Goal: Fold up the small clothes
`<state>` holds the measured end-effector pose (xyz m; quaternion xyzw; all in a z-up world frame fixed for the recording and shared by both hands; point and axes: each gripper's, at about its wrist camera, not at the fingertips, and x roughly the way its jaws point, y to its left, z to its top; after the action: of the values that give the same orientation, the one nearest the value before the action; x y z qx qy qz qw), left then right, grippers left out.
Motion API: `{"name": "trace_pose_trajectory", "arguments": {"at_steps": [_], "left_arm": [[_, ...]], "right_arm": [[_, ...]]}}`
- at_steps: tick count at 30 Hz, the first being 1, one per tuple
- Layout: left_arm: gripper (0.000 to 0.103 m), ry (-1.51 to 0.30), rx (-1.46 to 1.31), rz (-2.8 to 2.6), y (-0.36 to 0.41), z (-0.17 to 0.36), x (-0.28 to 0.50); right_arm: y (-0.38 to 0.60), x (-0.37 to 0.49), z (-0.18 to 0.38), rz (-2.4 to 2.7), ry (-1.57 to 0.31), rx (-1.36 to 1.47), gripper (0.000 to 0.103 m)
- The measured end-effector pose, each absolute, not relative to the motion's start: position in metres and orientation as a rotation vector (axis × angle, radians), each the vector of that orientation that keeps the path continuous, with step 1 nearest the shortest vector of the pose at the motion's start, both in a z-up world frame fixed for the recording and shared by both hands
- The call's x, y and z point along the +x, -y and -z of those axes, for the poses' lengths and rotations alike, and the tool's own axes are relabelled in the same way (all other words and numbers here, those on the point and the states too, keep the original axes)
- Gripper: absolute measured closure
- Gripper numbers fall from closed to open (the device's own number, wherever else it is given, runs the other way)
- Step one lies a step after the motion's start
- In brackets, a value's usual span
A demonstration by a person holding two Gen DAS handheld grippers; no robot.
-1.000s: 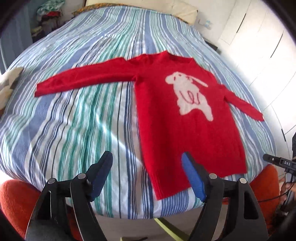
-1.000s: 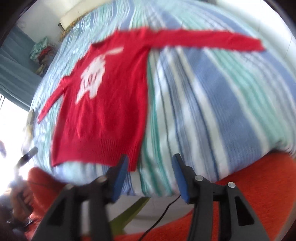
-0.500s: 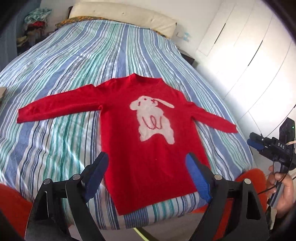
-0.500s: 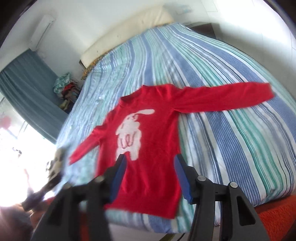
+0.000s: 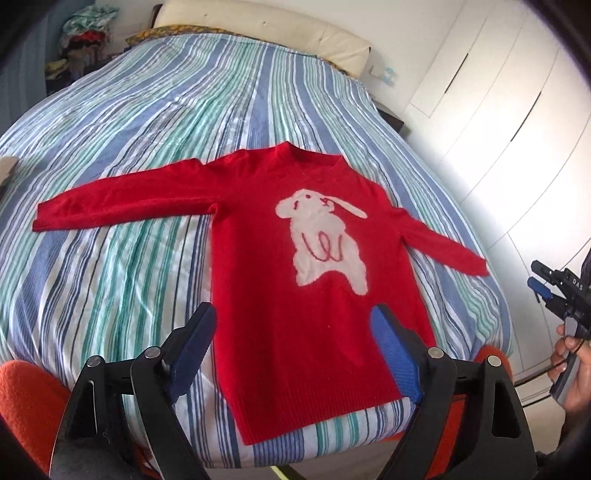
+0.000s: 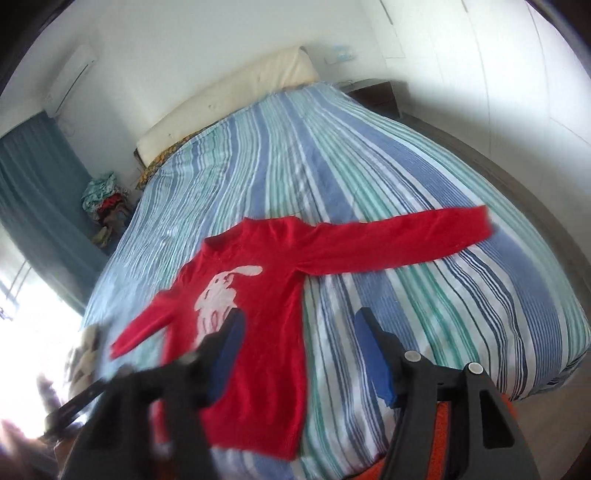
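Note:
A small red sweater (image 5: 295, 280) with a white rabbit on the chest lies flat, front up, sleeves spread, near the foot of a striped bed (image 5: 147, 122). It also shows in the right wrist view (image 6: 266, 306). My left gripper (image 5: 293, 336) is open and empty, held above the sweater's lower body. My right gripper (image 6: 297, 339) is open and empty, above the sweater's right edge near the hem. The right gripper also shows at the left wrist view's right edge (image 5: 546, 291), held in a hand beside the bed.
The bed has a cream headboard (image 5: 258, 26) at the far end. White wardrobe doors (image 5: 517, 110) line the right side. A heap of clothes (image 5: 85, 29) sits beyond the bed's far left corner. Orange fabric (image 5: 22, 398) lies below the foot.
Both grippers have risen and tilted up, so the whole sweater and more of the bed and room are in view. The sweater has not moved. Both grippers stay open.

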<state>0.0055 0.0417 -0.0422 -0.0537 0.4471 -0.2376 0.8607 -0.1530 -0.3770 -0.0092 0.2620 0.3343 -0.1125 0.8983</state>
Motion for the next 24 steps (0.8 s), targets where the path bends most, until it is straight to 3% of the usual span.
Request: {"name": "trace_pose_trajectory", "arguments": {"at_steps": [7, 24], "left_arm": [[0.017, -1.01, 0.038, 0.454, -0.003, 0.068, 0.02], [0.013, -0.993, 0.22, 0.29, -0.006, 0.089, 0.021]], "right_arm": [[0.404, -0.145, 0.001, 0.233, -0.668, 0.592, 0.042], [0.363, -0.116, 0.021, 0.145, -0.726, 0.594, 0.04]]}}
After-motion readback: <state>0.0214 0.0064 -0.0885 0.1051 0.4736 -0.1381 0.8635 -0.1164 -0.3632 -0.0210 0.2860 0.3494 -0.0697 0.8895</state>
